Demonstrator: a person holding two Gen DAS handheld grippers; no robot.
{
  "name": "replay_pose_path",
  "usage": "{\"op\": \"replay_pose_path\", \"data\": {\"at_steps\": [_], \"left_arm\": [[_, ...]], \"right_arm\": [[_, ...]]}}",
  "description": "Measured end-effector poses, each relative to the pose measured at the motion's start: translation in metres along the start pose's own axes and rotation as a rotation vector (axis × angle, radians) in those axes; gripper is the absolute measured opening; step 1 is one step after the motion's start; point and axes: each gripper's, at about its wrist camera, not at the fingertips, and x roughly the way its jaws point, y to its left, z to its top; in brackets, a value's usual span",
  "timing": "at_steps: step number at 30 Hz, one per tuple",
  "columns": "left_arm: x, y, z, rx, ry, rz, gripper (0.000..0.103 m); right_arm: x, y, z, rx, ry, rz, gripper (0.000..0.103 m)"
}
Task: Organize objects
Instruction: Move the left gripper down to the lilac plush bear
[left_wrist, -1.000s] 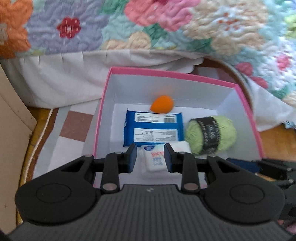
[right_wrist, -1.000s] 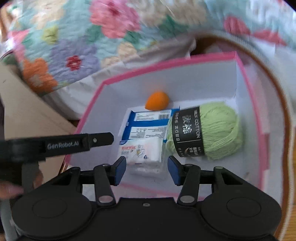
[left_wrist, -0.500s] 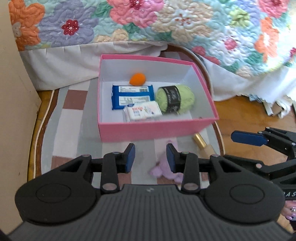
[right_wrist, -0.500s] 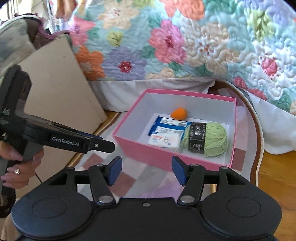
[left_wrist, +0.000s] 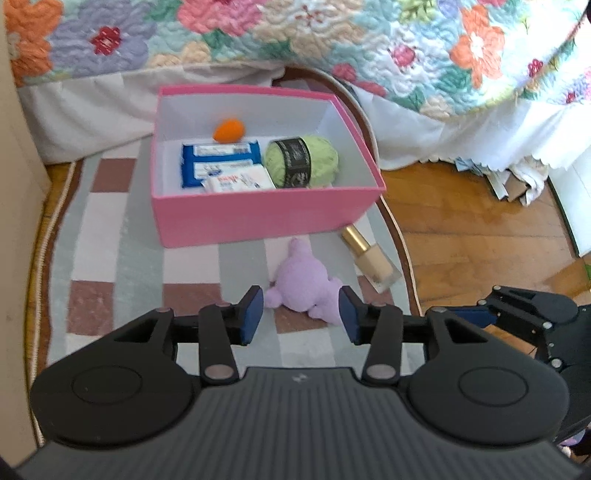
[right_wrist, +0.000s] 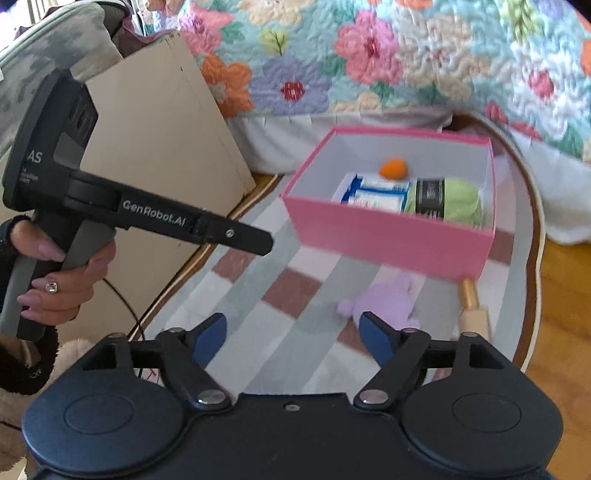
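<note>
Basically, purple plush toy (left_wrist: 306, 284) lies dead ahead of left gripper (left_wrist: 301, 314), long axis toward pink box (left_wrist: 266, 214); both grippers empty, jaws opening; right gripper (right_wrist: 291, 332) offset.

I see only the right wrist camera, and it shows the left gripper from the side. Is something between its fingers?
Observer: No. The left gripper has its jaws opening with nothing between them. The purple toy lies on the rug, past the tips.
Operator: My own finger cuts off the bottle. How does it lie?
Observer: The bottle lies flat, to the right of the toy, with its gold cap toward the corner of the pink box.
Operator: The box is blurred for me. What is inside?
Observer: Four things: an orange sponge, a blue pack, a white pack resting on it, and green yarn.
</note>
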Motion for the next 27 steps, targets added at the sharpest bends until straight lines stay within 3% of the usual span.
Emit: {"op": "replay_pose_path", "data": {"at_steps": [1, 3, 8, 18, 22, 25, 27], "left_arm": [[0.008, 0.000, -0.001, 0.014, 0.010, -0.012, 0.054], [0.028, 0.002, -0.001, 0.021, 0.047, -0.024, 0.058], [0.072, 0.013, -0.001, 0.014, 0.085, 0.000, 0.058], [0.139, 0.032, -0.015, -0.056, 0.045, -0.029, 0.058], [0.154, 0.033, -0.019, -0.100, -0.006, -0.086, 0.057], [0.160, 0.033, -0.018, -0.101, -0.028, -0.081, 0.055], [0.160, 0.033, -0.021, -0.089, -0.020, -0.092, 0.044]], "right_arm": [[0.003, -0.002, -0.004, 0.015, 0.001, -0.008, 0.086], [0.011, -0.008, -0.012, 0.034, -0.007, -0.028, 0.086], [0.033, -0.024, -0.023, 0.020, -0.002, -0.087, 0.087], [0.075, -0.064, -0.051, 0.135, 0.002, -0.094, 0.087], [0.094, -0.074, -0.056, 0.167, 0.023, -0.093, 0.087], [0.106, -0.080, -0.059, 0.197, 0.037, -0.100, 0.086], [0.112, -0.083, -0.059, 0.215, 0.045, -0.102, 0.086]]}}
